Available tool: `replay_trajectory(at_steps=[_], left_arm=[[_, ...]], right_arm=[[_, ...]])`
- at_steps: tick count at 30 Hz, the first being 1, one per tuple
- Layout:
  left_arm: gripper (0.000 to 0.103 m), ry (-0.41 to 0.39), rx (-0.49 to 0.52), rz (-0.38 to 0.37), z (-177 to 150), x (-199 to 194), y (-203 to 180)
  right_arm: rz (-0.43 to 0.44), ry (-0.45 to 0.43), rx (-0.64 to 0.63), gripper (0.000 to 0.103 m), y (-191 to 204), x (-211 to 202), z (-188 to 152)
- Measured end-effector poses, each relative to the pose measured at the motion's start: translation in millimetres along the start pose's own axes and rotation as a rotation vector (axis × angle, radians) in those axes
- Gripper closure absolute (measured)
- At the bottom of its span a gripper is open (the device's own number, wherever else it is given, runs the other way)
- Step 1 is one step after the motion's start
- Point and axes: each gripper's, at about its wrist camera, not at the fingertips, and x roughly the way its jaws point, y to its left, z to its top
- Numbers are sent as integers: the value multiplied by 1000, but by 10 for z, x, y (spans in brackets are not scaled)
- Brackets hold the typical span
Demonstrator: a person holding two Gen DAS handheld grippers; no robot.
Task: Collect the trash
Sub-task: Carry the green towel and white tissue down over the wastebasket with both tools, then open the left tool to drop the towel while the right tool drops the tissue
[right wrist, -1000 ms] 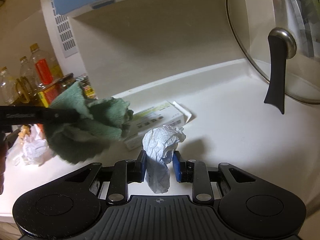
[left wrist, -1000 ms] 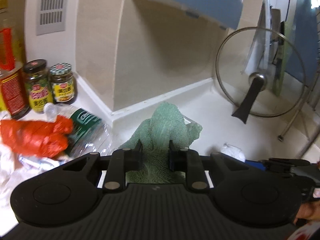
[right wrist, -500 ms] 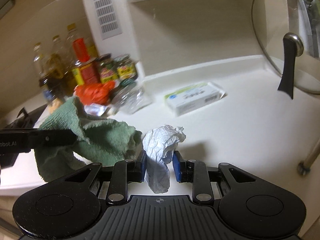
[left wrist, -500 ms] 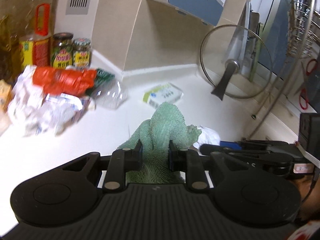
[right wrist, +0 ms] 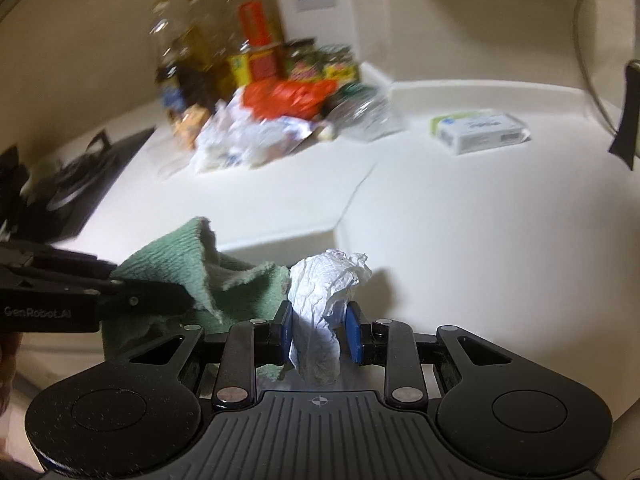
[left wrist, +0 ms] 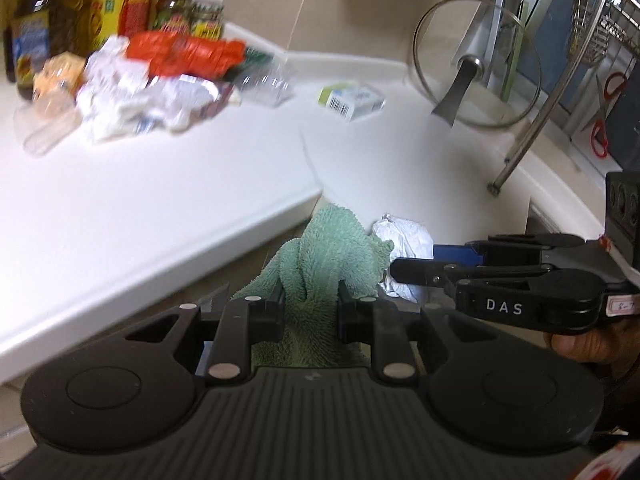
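Observation:
My left gripper (left wrist: 311, 312) is shut on a green terry cloth (left wrist: 332, 248), held out past the white counter's front edge (left wrist: 168, 256). My right gripper (right wrist: 318, 332) is shut on a crumpled white paper towel (right wrist: 326, 284), its blue pads pressing both sides. In the right wrist view the left gripper (right wrist: 188, 298) comes in from the left with the green cloth (right wrist: 180, 264) hanging from it. The right gripper (left wrist: 396, 270) shows in the left wrist view with the white wad (left wrist: 404, 236) beside the cloth. A heap of trash (left wrist: 160, 80) lies at the counter's back: white paper, a red wrapper (right wrist: 288, 96), clear plastic (left wrist: 264, 84).
Bottles and jars (right wrist: 248, 60) stand behind the heap. A small white-and-green box (right wrist: 480, 130) lies on the counter. A glass pot lid (left wrist: 476, 60) leans at the back right, next to a metal rack leg (left wrist: 532, 128). A black stove (right wrist: 72, 184) sits far left. A hand (left wrist: 584, 344) grips the right tool.
Both grippers have pulled back from the counter's rear corner to beyond its front edge, carrying the cloth and the paper wad. The trash heap and box now lie much farther away.

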Motion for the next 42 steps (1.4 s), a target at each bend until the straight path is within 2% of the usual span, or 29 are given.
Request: replay_trajectory(at_steps=[12,21,29,42], left_arm=[[83,90,-34,67,-422,107,280],[83,174,-87,88,-694,360,476],[83,214,-115,101,-792,589,576],[83,252,-167,145,-842,937,662]], right_arm=[[20,152,-215,75,479,412,-460],[-15,297,-394,75,672,931,-782],[-43,379,-399,75,602,1315,-1012],[-79,409,-406,75,499,1575,-1193]])
